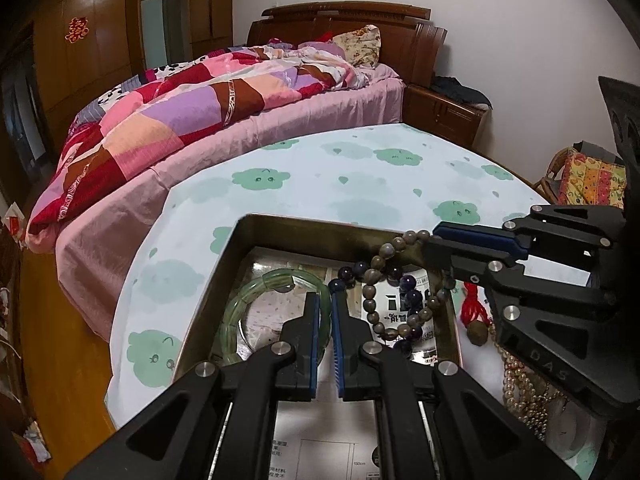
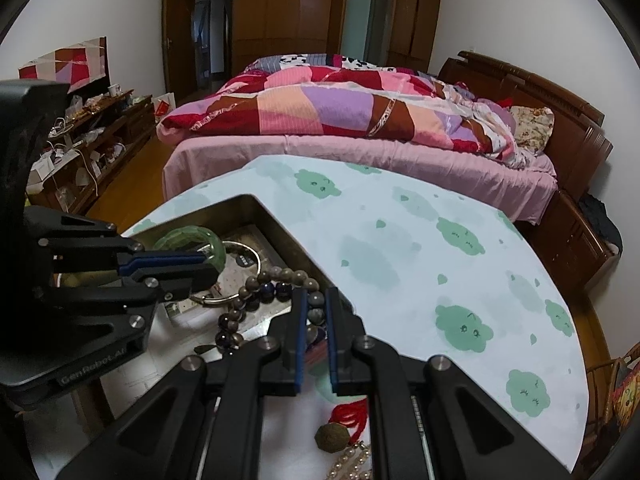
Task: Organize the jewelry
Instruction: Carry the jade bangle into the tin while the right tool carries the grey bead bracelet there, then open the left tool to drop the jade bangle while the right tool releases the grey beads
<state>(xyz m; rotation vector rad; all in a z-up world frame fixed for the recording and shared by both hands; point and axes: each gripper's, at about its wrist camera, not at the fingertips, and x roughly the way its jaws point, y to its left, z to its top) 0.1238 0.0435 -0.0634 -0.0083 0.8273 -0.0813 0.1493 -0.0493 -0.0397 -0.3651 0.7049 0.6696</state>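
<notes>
Metal tray, rectangular and shallow with a tarnished rim, sits on the cloud-print tablecloth. In it I see a green bangle, a thin silver bangle and dark purple beads. My left gripper is pinching the green bangle: translucent, glassy, smooth. My right gripper is clamped on the grey-brown bead bracelet, round matte beads draped over the tray's rim. Outside the tray on the cloth: pearl strand, red tassel with a brown nut-like charm.
</notes>
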